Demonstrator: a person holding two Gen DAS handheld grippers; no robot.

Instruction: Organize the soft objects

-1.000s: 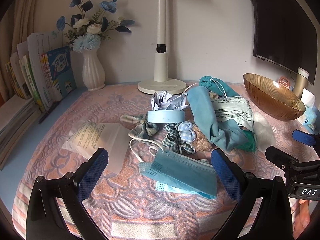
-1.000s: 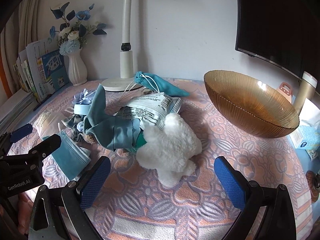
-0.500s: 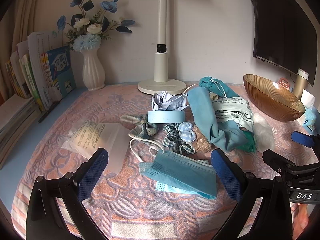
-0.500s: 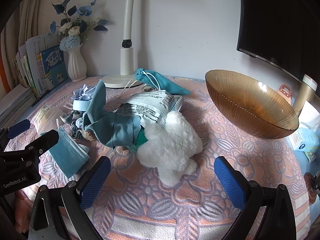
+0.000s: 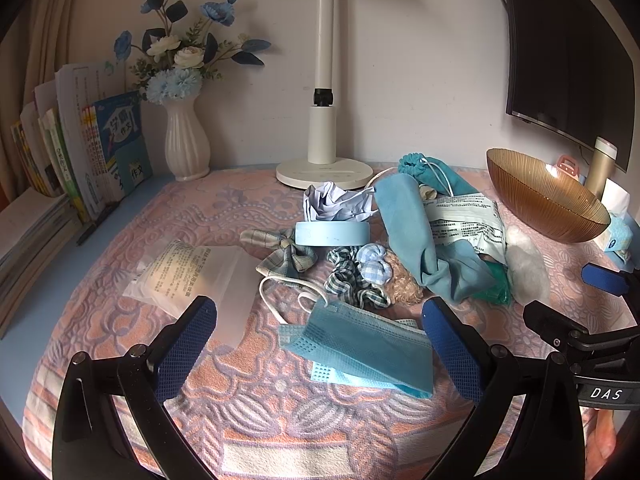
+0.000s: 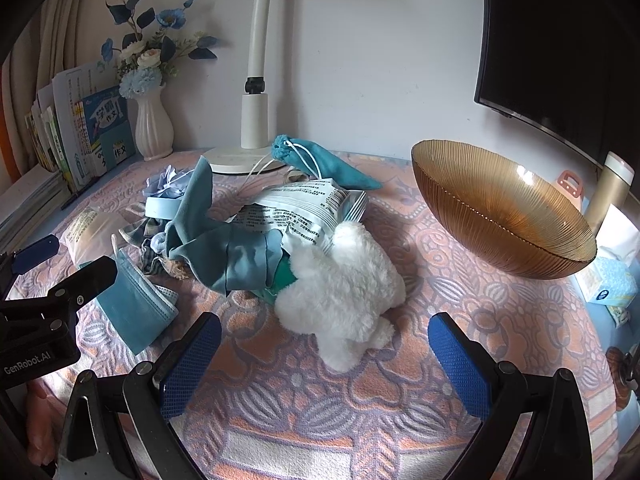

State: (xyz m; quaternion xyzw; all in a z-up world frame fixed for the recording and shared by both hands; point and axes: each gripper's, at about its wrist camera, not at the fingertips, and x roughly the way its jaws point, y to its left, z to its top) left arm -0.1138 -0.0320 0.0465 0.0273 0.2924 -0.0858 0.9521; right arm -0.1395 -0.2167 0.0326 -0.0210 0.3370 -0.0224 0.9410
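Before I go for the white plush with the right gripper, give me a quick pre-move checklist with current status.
1. Right gripper open and holding nothing: ok.
2. Plush between the finger lines, just ahead: ok.
3. Plush free of the pile: not ok, it touches the printed packet and the teal cloth.
4. Bowl holds nothing, ready to receive: ok.
5. Left gripper open, over the face mask, out of the right one's path: ok.
6. Anything hidden under the plush: cannot tell.
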